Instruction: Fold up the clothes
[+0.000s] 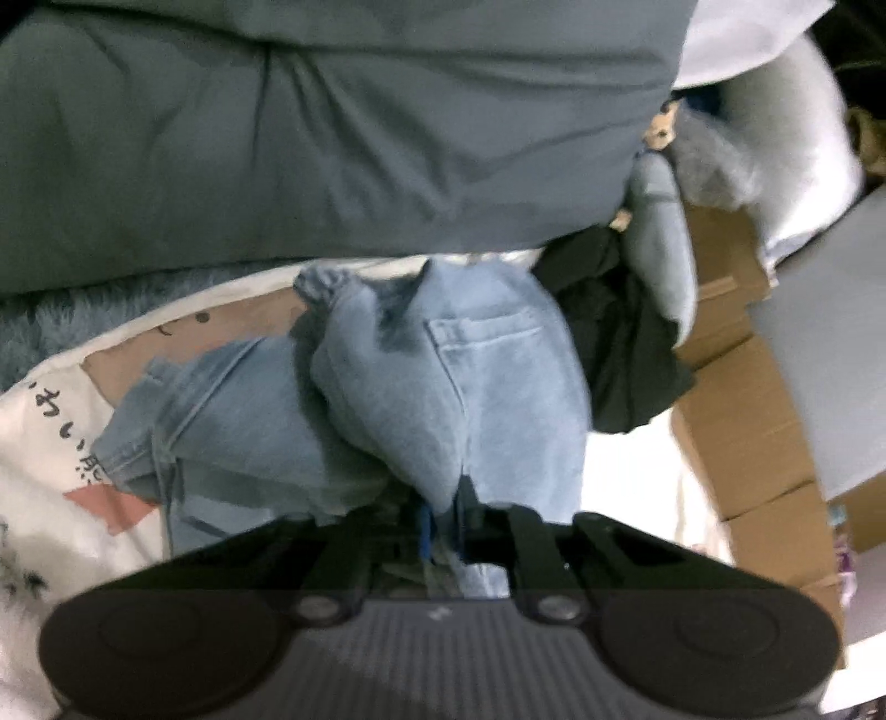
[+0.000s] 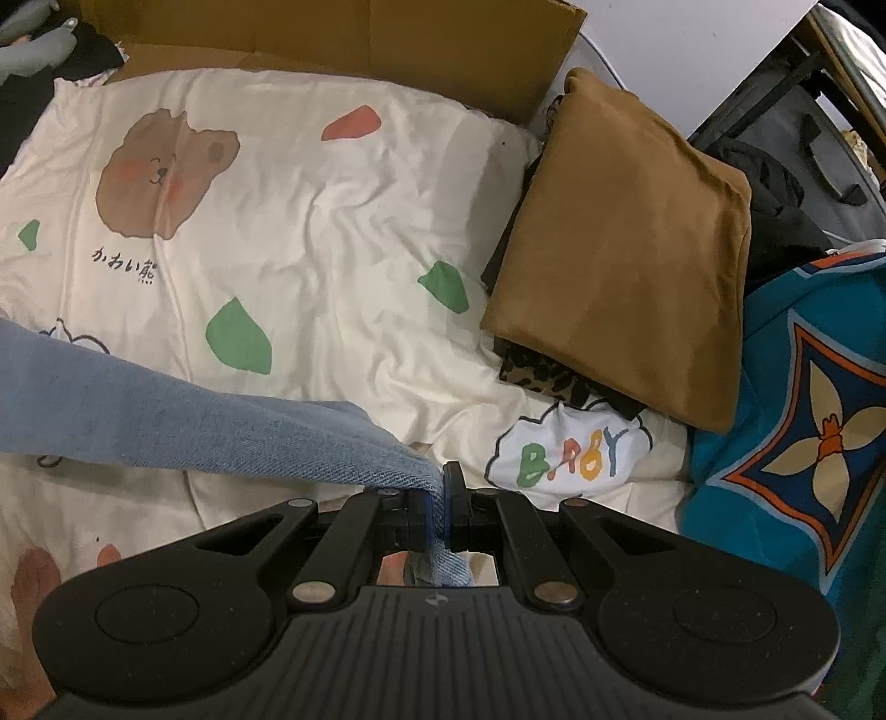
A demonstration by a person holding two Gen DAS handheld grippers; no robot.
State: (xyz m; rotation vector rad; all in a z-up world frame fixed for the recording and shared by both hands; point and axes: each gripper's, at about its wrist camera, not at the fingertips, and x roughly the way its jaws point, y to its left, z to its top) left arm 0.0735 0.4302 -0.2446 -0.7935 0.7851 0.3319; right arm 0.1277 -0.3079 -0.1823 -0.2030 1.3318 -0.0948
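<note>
- Light-blue jeans (image 1: 443, 376): woven denim, matt, twill ribs visible.
- Printed bedsheet (image 2: 310, 221): smooth, creased cotton-like cloth.
- Tan folded garment (image 2: 626, 266): soft, velvety.
- Box (image 2: 343, 39): plain cardboard.

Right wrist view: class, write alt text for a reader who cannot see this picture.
The right tool is shut on the edge of a pair of light blue jeans, which trail off to the left over a cream bedsheet printed with a bear and green shapes. A folded brown garment lies on a small stack to the right, beside a teal patterned cloth.
</note>
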